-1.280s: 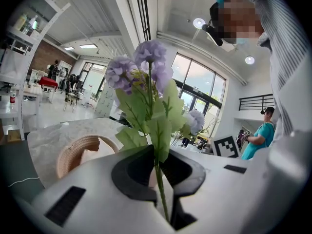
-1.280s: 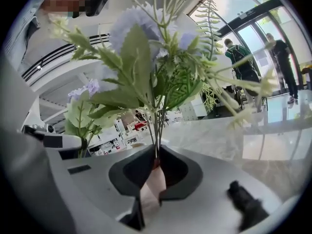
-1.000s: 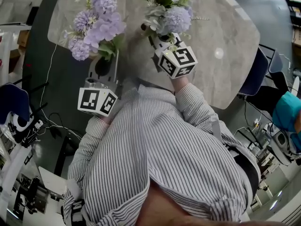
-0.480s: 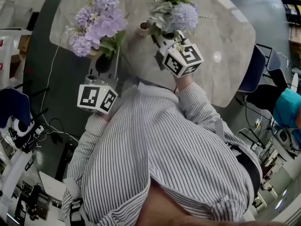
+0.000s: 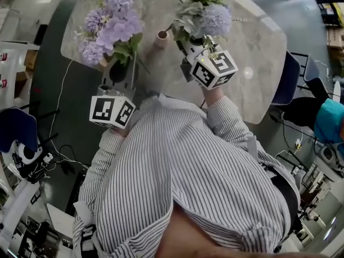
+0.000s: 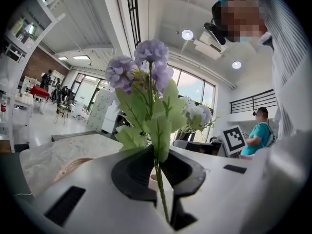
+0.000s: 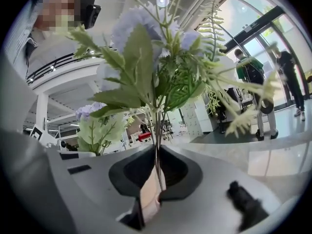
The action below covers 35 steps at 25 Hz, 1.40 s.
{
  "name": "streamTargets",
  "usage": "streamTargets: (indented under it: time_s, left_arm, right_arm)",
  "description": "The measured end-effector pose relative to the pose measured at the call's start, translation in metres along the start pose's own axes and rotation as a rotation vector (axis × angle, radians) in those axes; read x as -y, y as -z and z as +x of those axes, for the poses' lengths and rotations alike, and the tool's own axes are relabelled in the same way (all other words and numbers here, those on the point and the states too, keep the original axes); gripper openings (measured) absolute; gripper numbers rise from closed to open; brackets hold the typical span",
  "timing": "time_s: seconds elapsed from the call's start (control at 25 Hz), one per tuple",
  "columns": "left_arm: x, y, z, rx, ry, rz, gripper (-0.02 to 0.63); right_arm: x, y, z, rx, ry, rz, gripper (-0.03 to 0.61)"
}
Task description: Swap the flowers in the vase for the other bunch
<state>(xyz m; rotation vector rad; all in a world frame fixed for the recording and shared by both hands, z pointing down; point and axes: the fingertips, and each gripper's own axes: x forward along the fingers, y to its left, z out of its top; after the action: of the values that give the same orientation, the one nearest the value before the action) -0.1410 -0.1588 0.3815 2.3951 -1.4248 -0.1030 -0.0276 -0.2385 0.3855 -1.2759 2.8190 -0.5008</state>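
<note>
Marble table (image 5: 258,42) bears an empty vase (image 5: 162,36) — left gripper (image 5: 119,67) fingers (image 6: 131,172) pinch purple blooms (image 5: 113,28), right gripper (image 5: 188,46) mixed blooms (image 5: 207,12).

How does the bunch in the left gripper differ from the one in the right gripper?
The left bunch is all purple blooms; the right bunch mixes white and pale blue blooms with ferny sprigs. The left bunch hangs over the table's left part; the right bunch is beside the vase. Shared: each stem is clamped in shut jaws, by the left gripper and right gripper.
</note>
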Motion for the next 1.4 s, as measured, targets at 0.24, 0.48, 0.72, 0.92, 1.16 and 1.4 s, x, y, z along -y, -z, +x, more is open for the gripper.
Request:
streamTargets:
  time_s: [0.24,0.48,0.72,0.92,1.16,1.4]
  left_arm:
    - [0.003,-0.007,0.001,0.031,0.018,0.015,0.041]
    - [0.007,-0.015,0.001,0.055,0.03,0.034,0.041]
    - [0.006,-0.017,0.003,0.083,0.041,0.063,0.04]
    - [0.003,-0.02,0.008,0.1,0.079,0.075,0.035]
    - [0.008,-0.043,0.04,0.116,0.124,0.088,0.034]
    - [0.012,-0.056,0.067,0.119,0.158,0.1,0.032]
  right_arm:
    - [-0.009,-0.015,-0.015,0.051,-0.018,0.033,0.04]
    - [-0.013,-0.027,-0.035,0.094,-0.022,0.062,0.04]
    - [-0.018,-0.027,-0.054,0.111,-0.033,0.058,0.04]
    - [-0.021,-0.017,-0.064,0.11,-0.017,0.066,0.04]
    - [0.001,-0.02,-0.075,0.088,0.031,0.082,0.04]
    - [0.015,-0.024,-0.082,0.069,0.065,0.092,0.04]
